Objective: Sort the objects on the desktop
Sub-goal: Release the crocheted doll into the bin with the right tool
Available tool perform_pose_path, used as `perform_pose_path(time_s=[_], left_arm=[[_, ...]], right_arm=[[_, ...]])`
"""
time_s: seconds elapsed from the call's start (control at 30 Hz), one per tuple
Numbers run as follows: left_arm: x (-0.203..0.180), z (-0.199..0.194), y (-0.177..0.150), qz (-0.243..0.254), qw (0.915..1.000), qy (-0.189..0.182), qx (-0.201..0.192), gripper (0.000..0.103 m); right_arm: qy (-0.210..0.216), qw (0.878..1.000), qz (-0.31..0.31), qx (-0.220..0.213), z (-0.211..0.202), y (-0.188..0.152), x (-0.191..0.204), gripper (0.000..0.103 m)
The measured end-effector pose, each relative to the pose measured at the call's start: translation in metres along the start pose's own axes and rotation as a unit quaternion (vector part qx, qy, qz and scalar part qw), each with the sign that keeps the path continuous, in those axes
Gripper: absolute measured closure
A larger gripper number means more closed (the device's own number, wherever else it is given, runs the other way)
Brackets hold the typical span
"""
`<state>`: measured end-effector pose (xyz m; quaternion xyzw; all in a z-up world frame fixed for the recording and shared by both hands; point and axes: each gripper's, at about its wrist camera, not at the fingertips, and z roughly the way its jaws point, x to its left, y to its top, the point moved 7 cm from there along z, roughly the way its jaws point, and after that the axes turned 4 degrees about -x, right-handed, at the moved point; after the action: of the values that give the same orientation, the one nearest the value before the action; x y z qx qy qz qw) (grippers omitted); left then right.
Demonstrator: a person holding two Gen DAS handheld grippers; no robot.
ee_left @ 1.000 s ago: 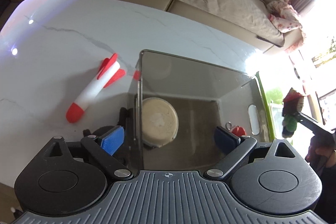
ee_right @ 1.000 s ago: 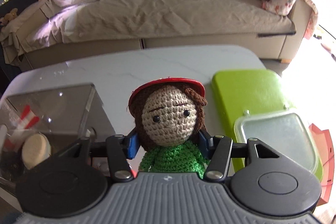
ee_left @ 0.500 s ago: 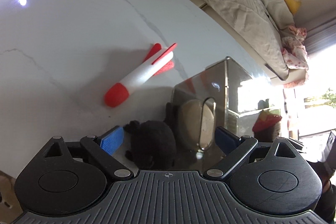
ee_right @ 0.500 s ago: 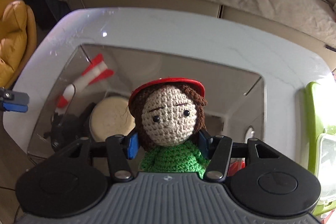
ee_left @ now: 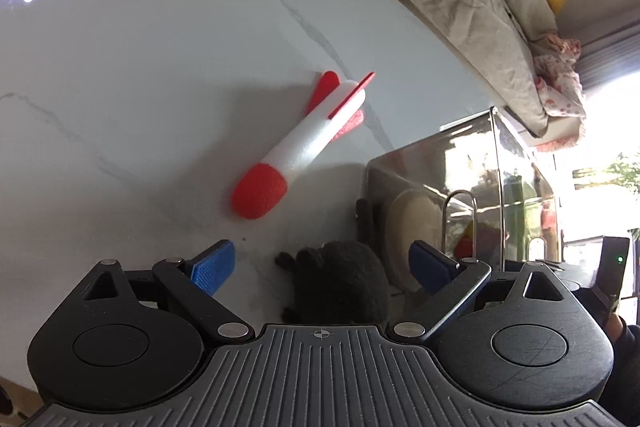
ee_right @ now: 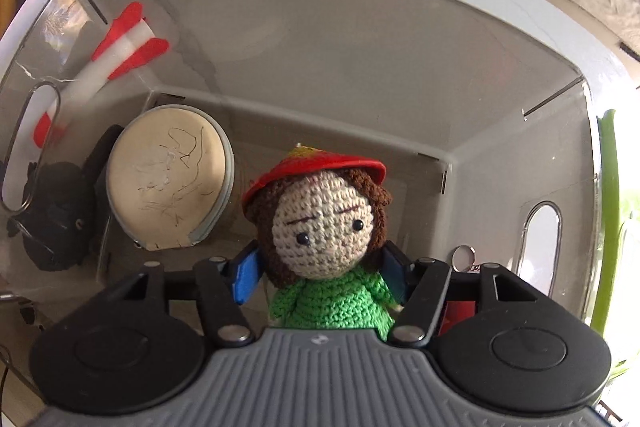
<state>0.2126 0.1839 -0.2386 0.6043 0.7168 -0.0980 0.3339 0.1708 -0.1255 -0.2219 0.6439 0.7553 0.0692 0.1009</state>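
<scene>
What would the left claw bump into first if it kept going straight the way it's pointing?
Most likely the black plush toy, which sits low between the open left claw fingers. Beyond it lies the red and white foam rocket on the table, though depth is hard to judge.

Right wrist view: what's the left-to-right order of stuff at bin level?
black plush toy (outside the clear bin wall) → round beige case → crochet doll between the right gripper fingers → metal ring → handle slot → green lid
</scene>
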Motion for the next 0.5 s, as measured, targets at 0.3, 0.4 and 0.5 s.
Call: perform_pose_path(time_s=[0.3, 0.4, 0.5], left_arm=[[-0.02, 0.019, 0.046, 0.132, 0.9893, 0.059, -0.015, 0.006], [-0.033, 0.034, 0.053, 0.174, 0.9818, 0.076, 0.001, 0.006], [-0.043, 0.051, 0.057, 0.23, 0.9659, 0.119, 0.008, 0.006]], right_arm=[[0.011, 0.999, 0.016, -0.051, -0.032, 0.005, -0.017, 0.032], [0.034, 0.994, 0.043, -0.097, -0.052, 0.01, -0.03, 0.023], [0.051, 0.989, 0.071, -0.121, -0.068, 0.007, -0.049, 0.022]])
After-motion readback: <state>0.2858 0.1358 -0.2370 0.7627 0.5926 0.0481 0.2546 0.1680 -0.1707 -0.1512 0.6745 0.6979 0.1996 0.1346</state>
